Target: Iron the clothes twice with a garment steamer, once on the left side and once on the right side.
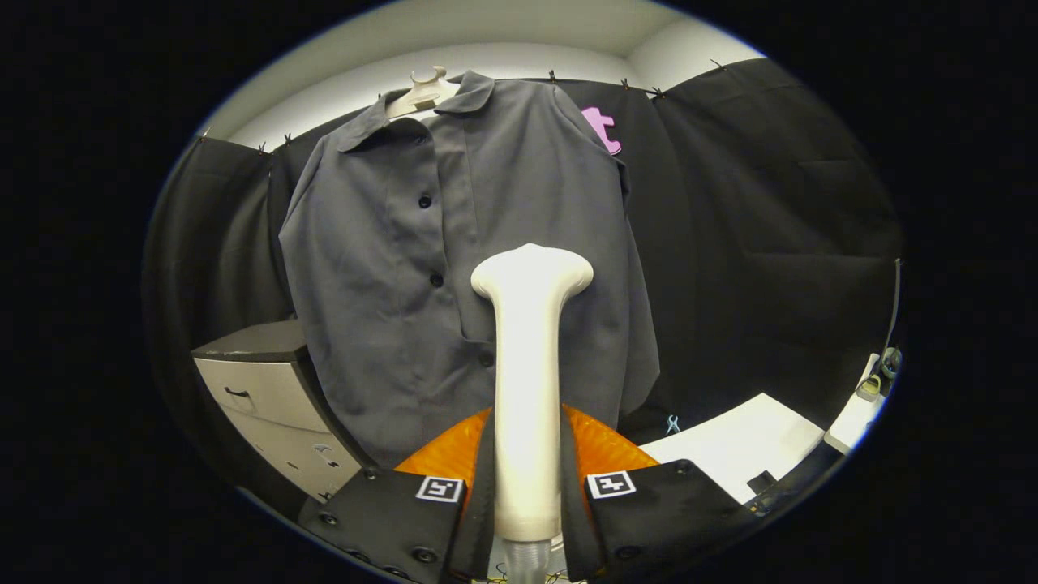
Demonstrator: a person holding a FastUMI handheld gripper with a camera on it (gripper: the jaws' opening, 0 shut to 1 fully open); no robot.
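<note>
one shirt (454,268) (three buttons), one steamer (529,381), one cabinet (268,389)

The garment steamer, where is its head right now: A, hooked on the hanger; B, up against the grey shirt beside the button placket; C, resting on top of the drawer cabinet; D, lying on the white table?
B: the garment steamer, clamped between the tool's fingers, has its head against the grey shirt, beside the button placket.

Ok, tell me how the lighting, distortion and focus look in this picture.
Gripper view: fisheye bends the cabinet and cloth wall; light is even, bright on the steamer held in the gripper, soft shadows in the grey shirt folds; shirt and steamer look sharp, no glare.
</note>
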